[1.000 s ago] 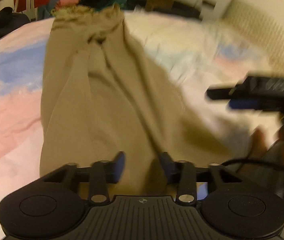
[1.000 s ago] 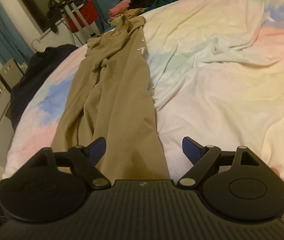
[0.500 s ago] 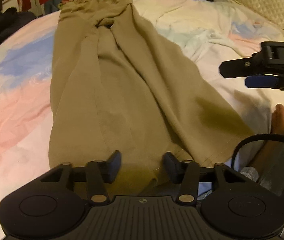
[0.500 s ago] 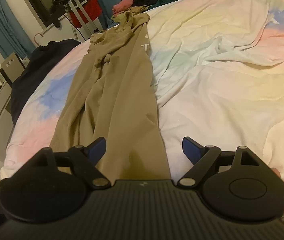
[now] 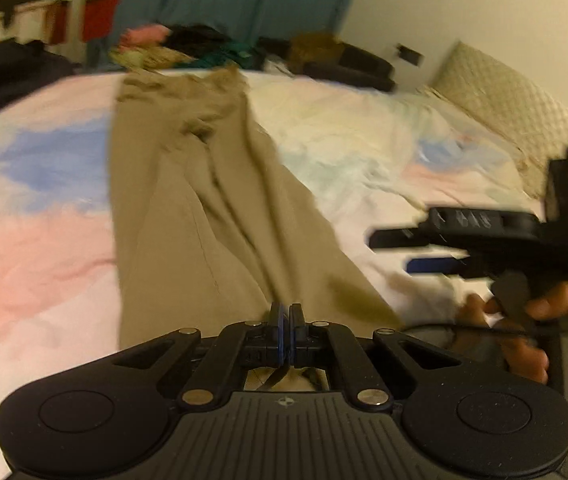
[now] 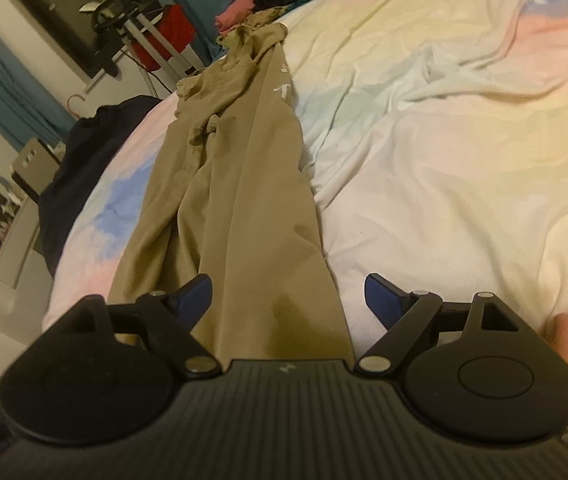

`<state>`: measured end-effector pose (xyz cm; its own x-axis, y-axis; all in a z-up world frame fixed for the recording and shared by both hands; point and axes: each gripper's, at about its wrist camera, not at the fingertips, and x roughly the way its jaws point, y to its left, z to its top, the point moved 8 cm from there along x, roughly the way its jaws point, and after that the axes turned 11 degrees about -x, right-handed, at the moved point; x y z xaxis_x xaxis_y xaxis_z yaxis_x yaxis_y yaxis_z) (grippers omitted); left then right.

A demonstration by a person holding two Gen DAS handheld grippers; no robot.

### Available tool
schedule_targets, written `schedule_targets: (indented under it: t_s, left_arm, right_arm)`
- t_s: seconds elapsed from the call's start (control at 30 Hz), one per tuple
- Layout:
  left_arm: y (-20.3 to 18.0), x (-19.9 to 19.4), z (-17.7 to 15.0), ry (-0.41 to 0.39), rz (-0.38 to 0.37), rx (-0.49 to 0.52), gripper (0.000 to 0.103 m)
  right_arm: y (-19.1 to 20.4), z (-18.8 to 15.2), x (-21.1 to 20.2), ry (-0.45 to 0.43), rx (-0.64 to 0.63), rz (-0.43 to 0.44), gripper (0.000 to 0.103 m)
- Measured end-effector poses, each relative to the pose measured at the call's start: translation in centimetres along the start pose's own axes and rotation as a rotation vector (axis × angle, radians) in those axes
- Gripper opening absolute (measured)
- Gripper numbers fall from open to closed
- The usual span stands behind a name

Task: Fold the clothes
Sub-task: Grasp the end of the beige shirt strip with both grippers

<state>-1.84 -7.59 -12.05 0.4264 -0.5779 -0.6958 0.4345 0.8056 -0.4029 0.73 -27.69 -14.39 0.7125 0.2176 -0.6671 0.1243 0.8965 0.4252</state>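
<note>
Tan trousers lie lengthwise away from both grippers on the pastel duvet.
Left gripper pinches their near hem; right gripper gapes wide, empty; clothes pile beyond.

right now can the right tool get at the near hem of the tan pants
Probably yes: the right tool is open with the tan pants hem lying flat between its fingers, nothing on top of it.

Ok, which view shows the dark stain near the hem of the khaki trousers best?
The right wrist view: the dark stain sits sharp and unobstructed between the open fingers of the right gripper, on the khaki trousers. The left wrist view shows the stain too, but motion-blurred and off to one side.
</note>
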Motion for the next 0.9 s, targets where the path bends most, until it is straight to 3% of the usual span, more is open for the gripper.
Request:
schedule_targets:
  t_s: [0.1,0.17,0.23,0.3,0.4,0.5,0.57,0.63,0.73,0.8,0.83,0.9]
  left_arm:
    - [0.7,2.8,-1.4,0.134,-0.054,-0.076,0.003]
    - [1.2,3.6,-2.0,0.212,-0.115,-0.144,0.008]
    - [1.8,2.5,-1.1,0.175,-0.172,-0.212,0.039]
    - [3.0,1.0,0.0,0.1,-0.198,-0.279,0.056]
    - [7.0,-0.4,1.1,0.017,-0.186,-0.486,0.062]
    - [11.9,-0.9,1.2,-0.041,-0.101,-0.715,0.062]
    - [14.4,-0.5,0.7,-0.039,-0.056,-0.842,0.063]
    - [15.5,0.3,-0.1,0.0,-0.004,-0.904,0.059]
    - [14.8,1.0,-0.2,0.042,0.006,-0.868,0.063]
    - [13.5,1.6,-0.4,0.099,-0.032,-0.822,0.06]
    - [12.9,1.8,-0.7,0.133,-0.047,-0.801,0.047]
    - [11.9,2.1,-1.2,0.172,-0.039,-0.754,0.031]
  right_arm:
    - [-0.4,-0.1,0.2,0.009,0.044,0.019,0.085]
    - [-0.5,-0.3,0.3,0.022,0.059,0.03,0.085]
    - [-0.5,-0.4,0.4,0.038,0.059,0.038,0.085]
    - [-0.6,-0.5,0.7,0.056,0.064,0.044,0.085]
    - [-0.9,-0.7,1.3,0.089,0.09,0.054,0.085]
    - [-1.4,-0.8,1.9,0.115,0.119,0.054,0.085]
    - [-1.6,-0.9,2.2,0.123,0.135,0.044,0.085]
    - [-1.9,-1.0,2.6,0.13,0.156,0.036,0.085]
    - [-2.5,-1.2,3.1,0.147,0.204,0.03,0.085]
    - [-2.7,-1.5,3.5,0.169,0.235,0.035,0.086]
    - [-2.7,-1.7,3.7,0.183,0.246,0.042,0.086]
    - [-2.4,-2.2,4.1,0.24,0.244,0.052,0.086]
